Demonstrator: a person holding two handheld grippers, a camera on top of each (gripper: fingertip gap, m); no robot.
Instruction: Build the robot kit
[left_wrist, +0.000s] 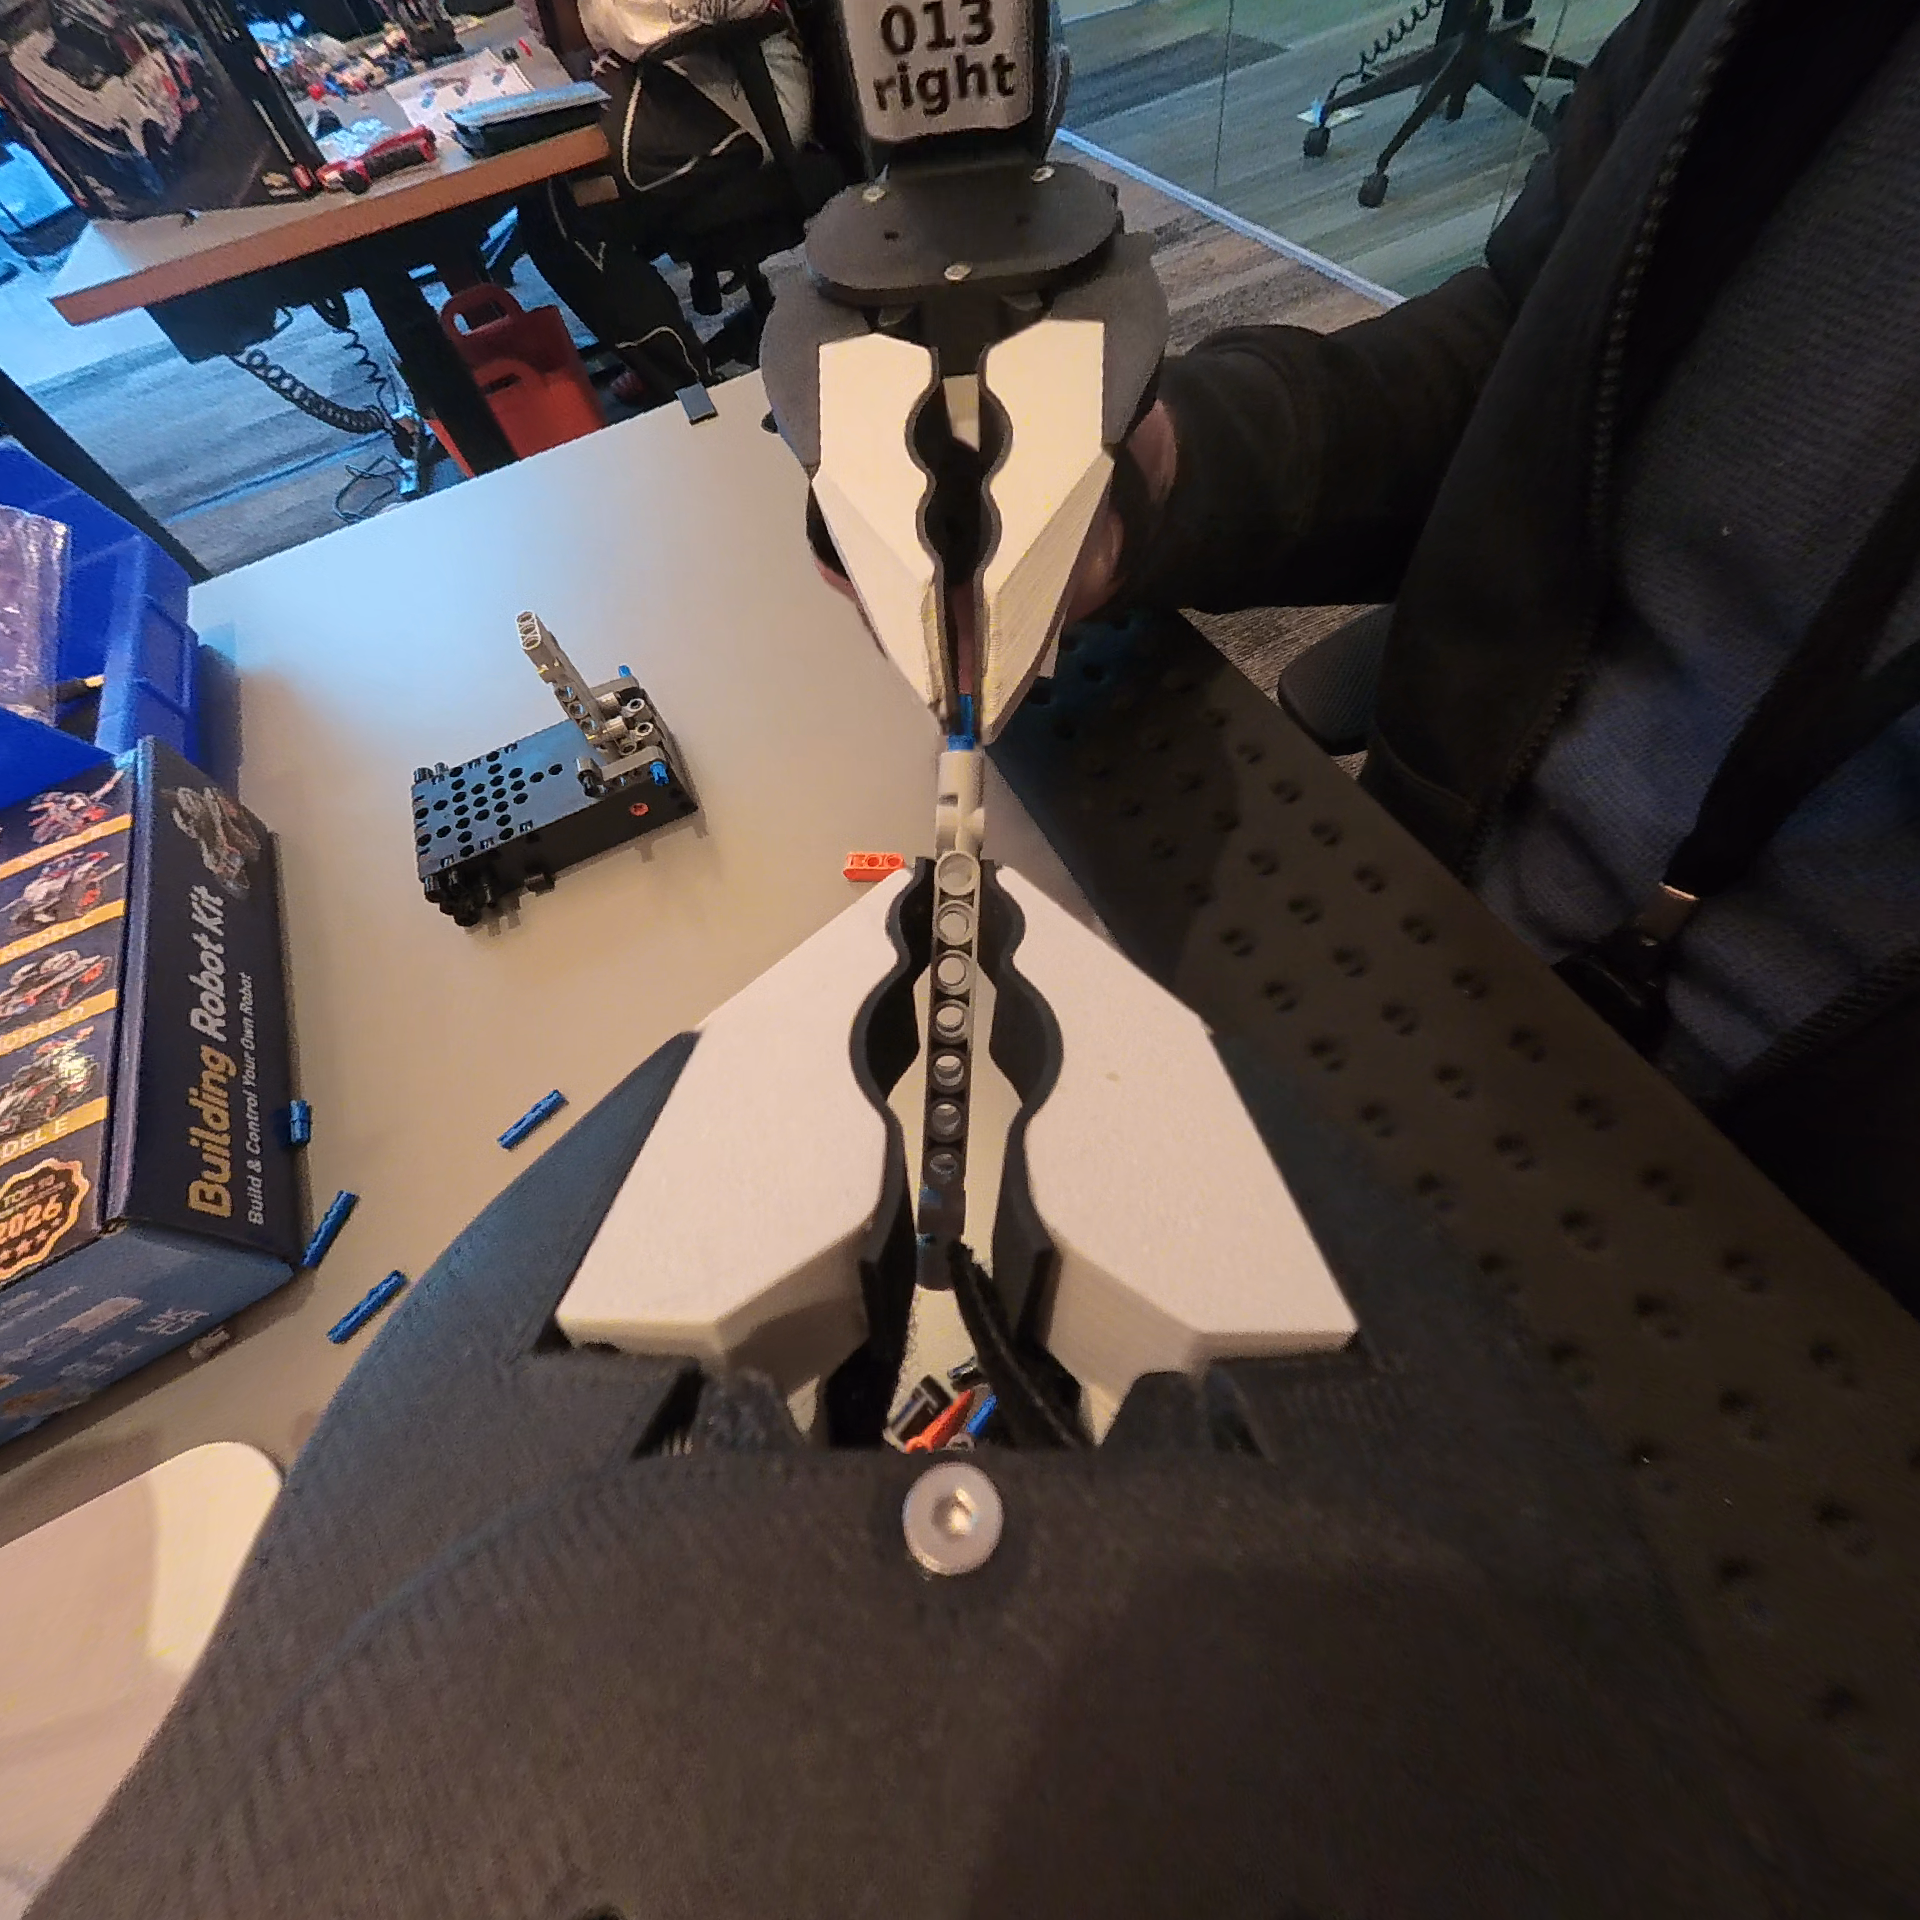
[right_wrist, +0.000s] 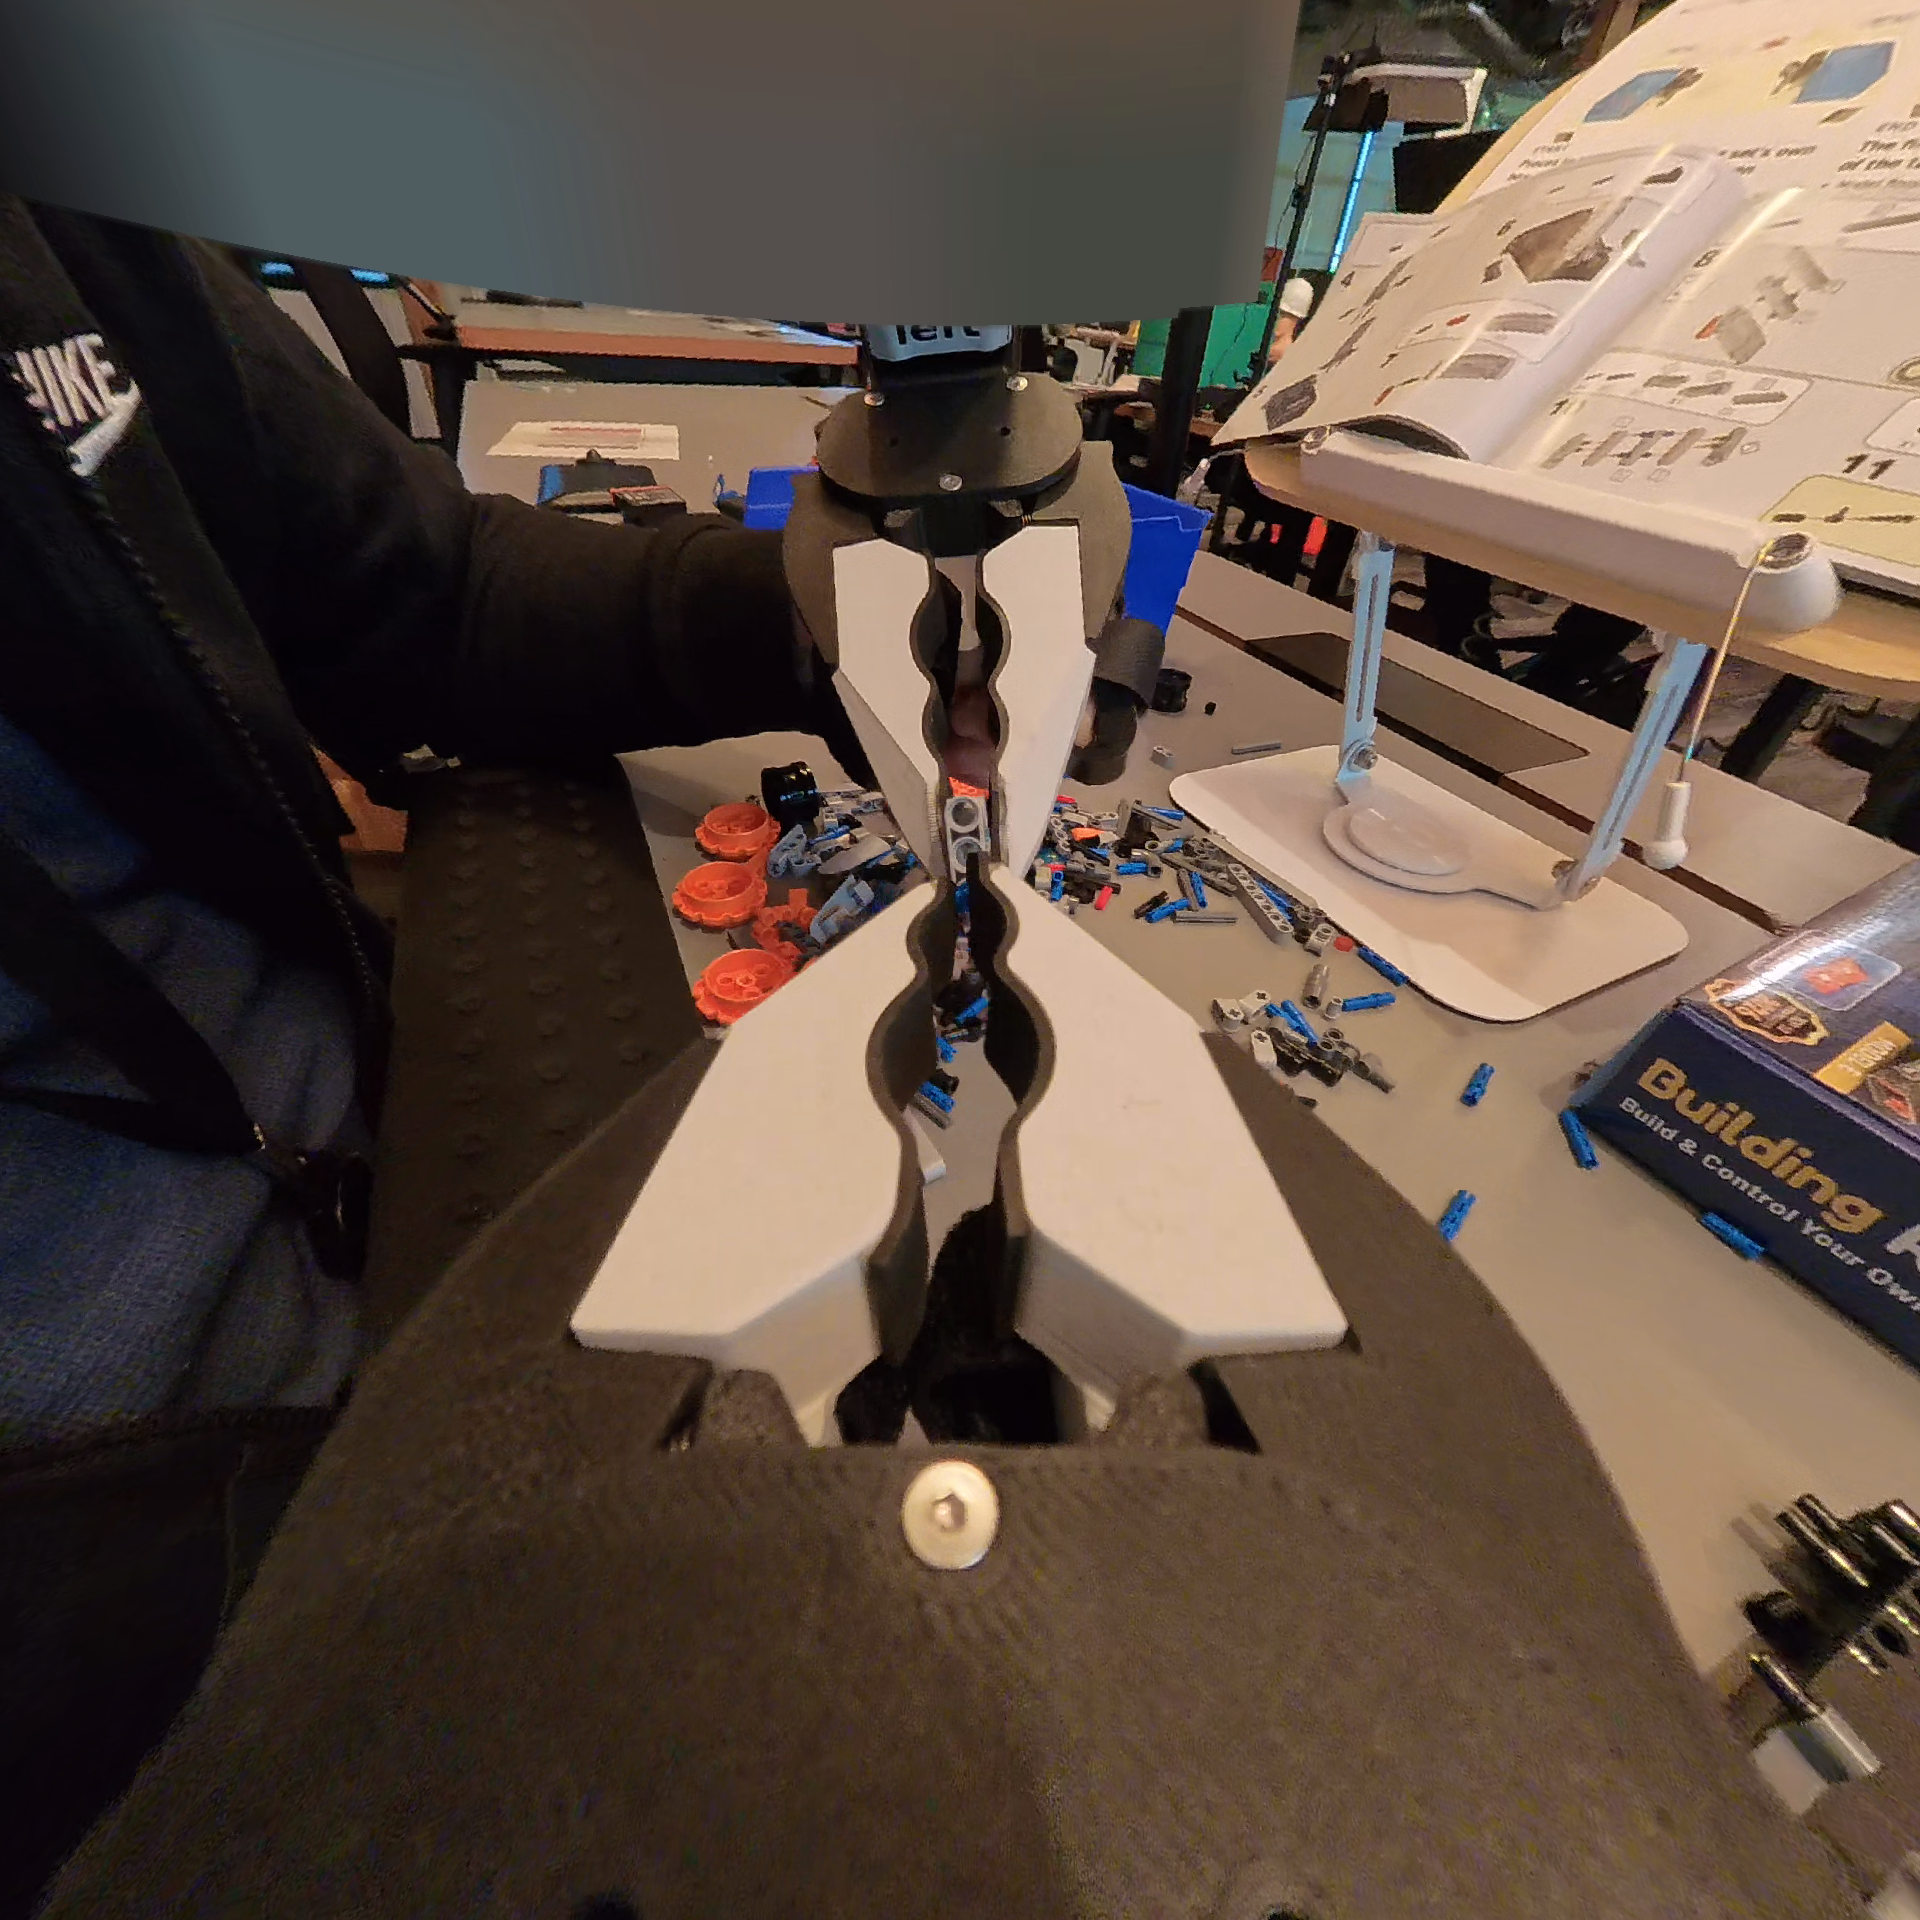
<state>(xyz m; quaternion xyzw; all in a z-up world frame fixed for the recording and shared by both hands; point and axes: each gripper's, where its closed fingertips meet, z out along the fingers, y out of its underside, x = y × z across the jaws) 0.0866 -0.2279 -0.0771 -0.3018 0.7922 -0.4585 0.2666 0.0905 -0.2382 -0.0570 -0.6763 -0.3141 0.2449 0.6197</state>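
So the left gripper (left_wrist: 951, 883) is clamped on a long grey plastic beam with a row of round holes (left_wrist: 951, 997), pointing to 12 o'clock where the right gripper (left_wrist: 964, 717) pinches a small blue pin (left_wrist: 964, 717) going into the white connector (left_wrist: 958, 795) on its tip.

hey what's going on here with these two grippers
A person points two handheld grippers at each other above a grey table. The left gripper is shut on a grey holed beam; the right gripper is shut on a blue pin at the white connector on the beam's tip. Loose building parts and a black assembly lie below.
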